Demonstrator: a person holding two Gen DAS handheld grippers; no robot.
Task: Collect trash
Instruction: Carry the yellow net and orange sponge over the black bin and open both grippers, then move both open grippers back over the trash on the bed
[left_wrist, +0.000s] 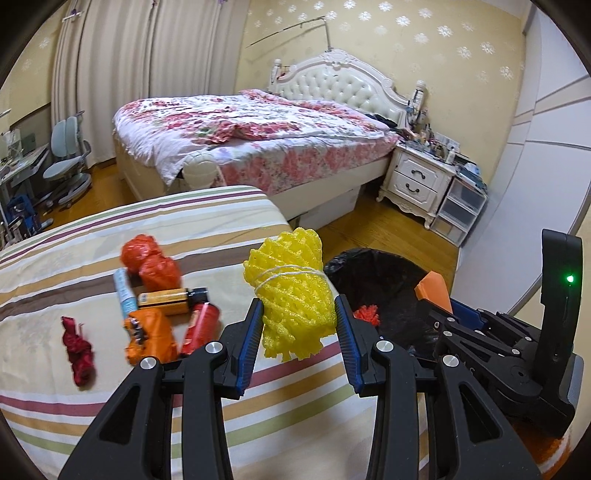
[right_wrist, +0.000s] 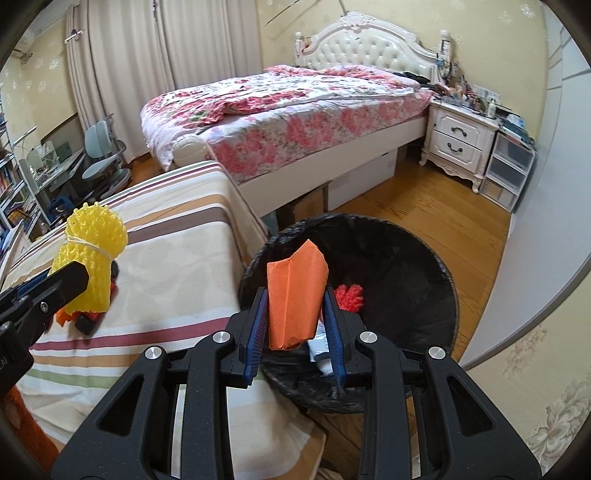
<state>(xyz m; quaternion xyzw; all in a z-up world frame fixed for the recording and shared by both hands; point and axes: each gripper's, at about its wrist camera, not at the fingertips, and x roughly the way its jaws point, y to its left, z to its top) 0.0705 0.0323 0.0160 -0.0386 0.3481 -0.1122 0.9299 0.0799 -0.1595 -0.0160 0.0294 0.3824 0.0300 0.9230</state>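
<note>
My left gripper (left_wrist: 300, 325) is shut on a yellow foam net roll (left_wrist: 291, 291) tied with string, held above the striped table's right end; the roll also shows in the right wrist view (right_wrist: 90, 254). My right gripper (right_wrist: 297, 325) is shut on a folded orange paper (right_wrist: 295, 299), held over the near rim of a black-lined trash bin (right_wrist: 406, 266). The bin (left_wrist: 373, 273) holds a red foam net (right_wrist: 349, 297) and a white tube (right_wrist: 321, 350). On the table lie several pieces of trash: orange bags (left_wrist: 149, 264), a brown bottle (left_wrist: 171, 300), a red wrapper (left_wrist: 78, 349).
The striped cloth-covered table (left_wrist: 110, 236) sits on the left, the bin beside its right edge on a wooden floor (right_wrist: 424, 206). A floral bed (left_wrist: 258, 129), a white nightstand (left_wrist: 417, 177) and plastic drawers (left_wrist: 461, 206) stand behind. Desk chairs (left_wrist: 66, 162) are far left.
</note>
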